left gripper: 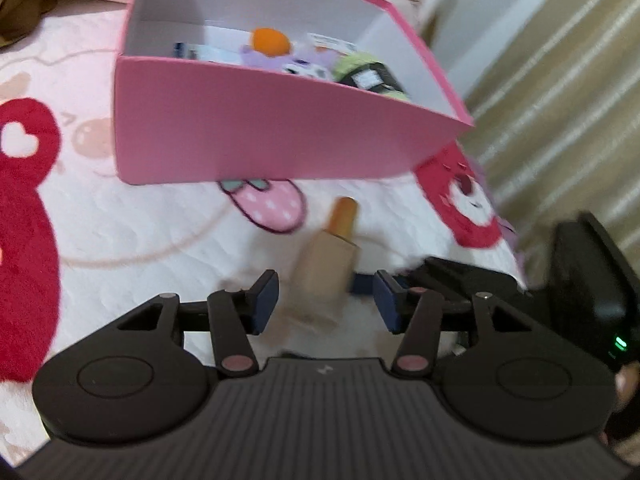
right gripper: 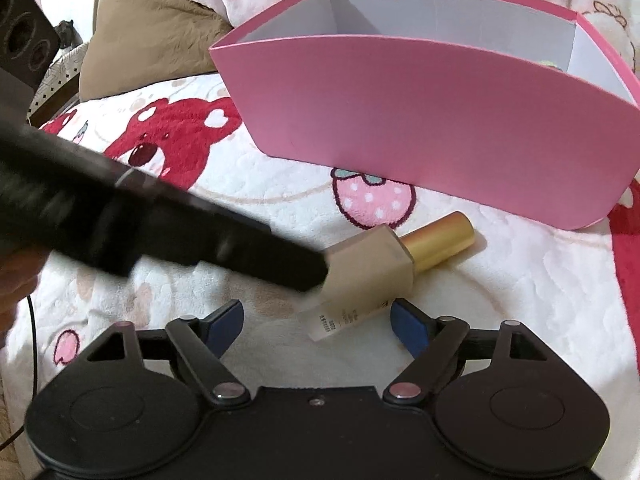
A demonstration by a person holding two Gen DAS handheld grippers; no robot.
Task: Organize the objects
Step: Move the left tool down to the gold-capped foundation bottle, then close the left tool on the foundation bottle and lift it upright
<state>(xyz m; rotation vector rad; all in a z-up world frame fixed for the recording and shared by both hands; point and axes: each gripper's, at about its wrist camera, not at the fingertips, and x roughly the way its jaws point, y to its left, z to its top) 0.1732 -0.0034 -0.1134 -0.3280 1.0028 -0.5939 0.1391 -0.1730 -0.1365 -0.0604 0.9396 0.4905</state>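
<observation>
Your pink box [right gripper: 420,120] on the blanket [left gripper: 140,232] already holds several small toys [left gripper: 280,54]; the beige bottle [right gripper: 368,268] with the gold cap lies outside, just before it, yet to go in. Your right gripper [right gripper: 320,324] gapes wide around its base without pinching; your left gripper [left gripper: 326,300] straddles it, part open, pads apparently clear

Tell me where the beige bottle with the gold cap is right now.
The beige bottle lies on the blanket just before the pink box, between both grippers' open jaws, cap toward the box.
</observation>
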